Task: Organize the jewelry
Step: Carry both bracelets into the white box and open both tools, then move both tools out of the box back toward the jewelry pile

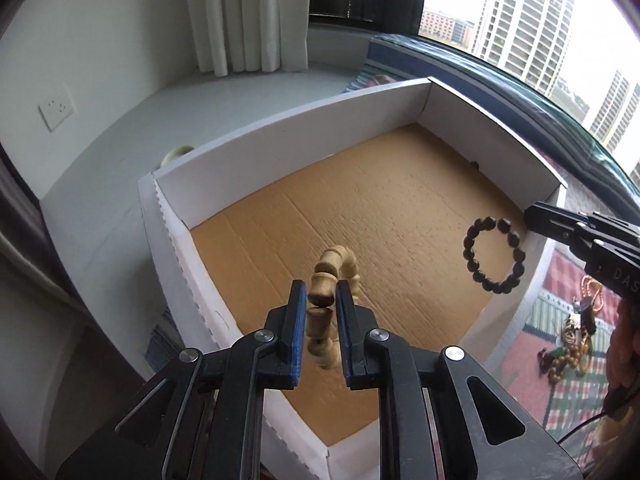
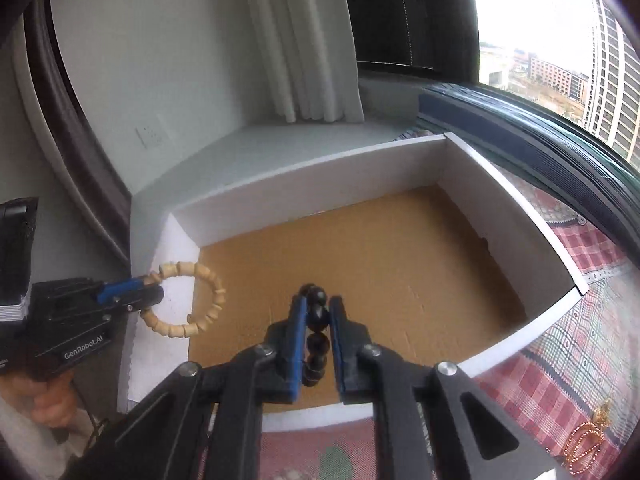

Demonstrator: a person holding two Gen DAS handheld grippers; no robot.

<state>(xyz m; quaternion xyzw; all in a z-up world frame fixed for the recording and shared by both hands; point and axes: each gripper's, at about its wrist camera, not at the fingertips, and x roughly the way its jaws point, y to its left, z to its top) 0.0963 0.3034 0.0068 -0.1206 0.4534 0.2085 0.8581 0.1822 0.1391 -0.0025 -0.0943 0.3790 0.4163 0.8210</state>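
Wooden bracelet (image 1: 326, 292) between left hand-held gripper (image 1: 321, 294) fingers

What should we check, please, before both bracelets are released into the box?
1. Left gripper shut on light bracelet: ok.
2. Right gripper shut on dark bracelet: ok.
3. Box floor bare where the bracelets would drop: ok.
4. Dark bracelet over the box floor: ok.
5. Light bracelet over the box floor: cannot tell; in the right wrist view it hangs at the left wall.
6. Grippers apart from each other: ok.
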